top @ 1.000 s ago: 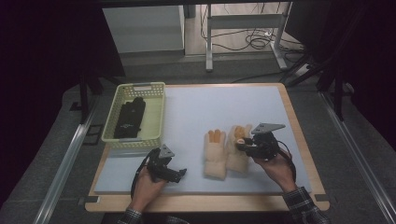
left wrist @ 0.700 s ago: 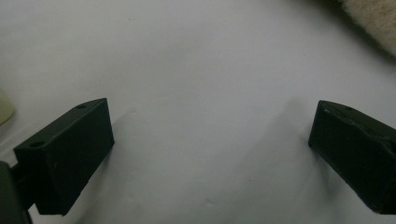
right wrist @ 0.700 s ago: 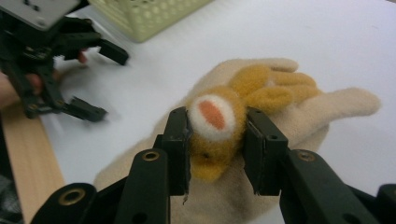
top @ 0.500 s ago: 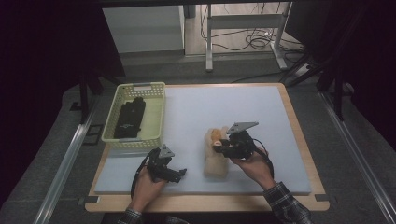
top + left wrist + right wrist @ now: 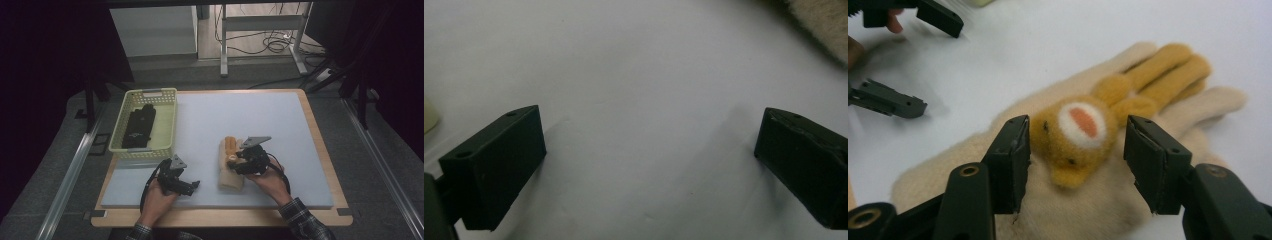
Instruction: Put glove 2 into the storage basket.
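The cream glove (image 5: 231,167) lies flat on the white mat (image 5: 280,120), near the front edge and well apart from the yellow basket (image 5: 167,122), where a black glove (image 5: 139,125) already lies. On the cream glove sits a fuzzy orange animal face (image 5: 1075,135) with long orange fingers (image 5: 1160,70) beside it. The right gripper (image 5: 1075,160) hangs just over that face. Its jaws have just been opening, and now they stand about half open, one on each side of the face, not pressing on it, so it holds nothing. The left gripper (image 5: 649,155) rests low over the bare mat with its jaws wide open and nothing between them; a bit of cream fluff (image 5: 824,22) shows off in one corner. To do this step well, I think the right gripper should go a little lower, then close slowly on the fluffy cloth, taking a good thick bit of the glove and not just the fuzz on top. If it grabs too little, the soft glove may slip out when lifted. The left gripper could help by holding the other end.
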Motion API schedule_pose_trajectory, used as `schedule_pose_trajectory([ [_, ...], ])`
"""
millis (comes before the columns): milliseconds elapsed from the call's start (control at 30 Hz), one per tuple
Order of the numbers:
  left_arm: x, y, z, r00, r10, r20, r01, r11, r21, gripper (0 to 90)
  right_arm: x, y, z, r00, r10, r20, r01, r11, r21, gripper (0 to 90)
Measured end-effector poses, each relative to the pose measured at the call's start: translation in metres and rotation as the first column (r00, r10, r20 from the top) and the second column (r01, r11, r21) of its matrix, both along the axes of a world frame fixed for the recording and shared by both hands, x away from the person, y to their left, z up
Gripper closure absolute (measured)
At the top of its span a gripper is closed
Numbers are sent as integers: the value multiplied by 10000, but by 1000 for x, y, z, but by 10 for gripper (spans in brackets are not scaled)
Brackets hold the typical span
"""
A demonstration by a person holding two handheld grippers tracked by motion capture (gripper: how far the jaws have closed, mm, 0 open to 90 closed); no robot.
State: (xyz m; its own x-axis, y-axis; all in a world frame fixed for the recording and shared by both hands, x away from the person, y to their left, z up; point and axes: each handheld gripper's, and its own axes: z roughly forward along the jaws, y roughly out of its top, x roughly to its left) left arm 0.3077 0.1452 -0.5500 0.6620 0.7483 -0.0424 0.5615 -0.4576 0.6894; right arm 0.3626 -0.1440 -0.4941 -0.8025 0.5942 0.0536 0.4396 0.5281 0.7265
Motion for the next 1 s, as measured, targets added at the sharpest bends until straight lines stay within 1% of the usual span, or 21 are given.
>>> schedule_pose_trajectory([
  [67, 0, 0, 0, 10000, 0, 1, 0, 10000, 0, 1, -1, -7, 6, 9998, -40, 214, 39, 10000, 42, 429],
  [167, 0, 0, 0, 10000, 8, 1, -8, 10000, 3, 1, -3, -19, 10, 9996, -78, 288, 77, 10000, 62, 474],
  [233, 0, 0, 0, 10000, 14, -20, -14, 10000, -19, 1, -5, -29, 9, 9996, -122, 273, 122, 9999, -10, 568],
  [333, 0, 0, 0, 10000, 14, -19, -14, 10000, -16, 1, -11, -44, 3, 9999, -104, 130, 106, 9998, -152, 737],
  [433, 0, 0, 0, 10000, 14, -20, -14, 10000, -17, 1, -18, -52, -5, 10000, 37, -68, -38, 9999, -158, 864],
  [467, 0, 0, 0, 10000, 16, -21, -16, 10000, -17, 1, -21, -54, -8, 9998, 111, -166, -113, 9999, -115, 881],
  [500, 0, 0, 0, 10000, 13, -19, -14, 10000, -15, 1, -24, -56, -11, 9994, 177, -307, -178, 9998, -19, 883],
  [633, 0, 0, 0, 10000, 16, -16, -16, 10000, -17, 2, -33, -56, -21, 9983, 375, -446, -374, 9993, 23, 884],
  [700, 0, 0, 0, 10000, 20, -12, -20, 10000, -16, 2, -36, -55, -24, 9980, 457, -447, -458, 9990, -6, 884],
  [767, 0, 0, 0, 10000, 21, -10, -21, 10000, -16, 2, -40, -54, -28, 9976, 591, -352, -595, 9982, -97, 884],
  [867, 0, 0, 0, 10000, 20, -9, -20, 10000, -18, 1, -45, -54, -31, 9975, 648, -298, -653, 9977, -163, 884],
  [1000, 0, 0, 0, 10000, 21, -9, -21, 10000, -16, 1, -50, -54, -34, 9964, 791, -306, -793, 9968, -46, 884],
])
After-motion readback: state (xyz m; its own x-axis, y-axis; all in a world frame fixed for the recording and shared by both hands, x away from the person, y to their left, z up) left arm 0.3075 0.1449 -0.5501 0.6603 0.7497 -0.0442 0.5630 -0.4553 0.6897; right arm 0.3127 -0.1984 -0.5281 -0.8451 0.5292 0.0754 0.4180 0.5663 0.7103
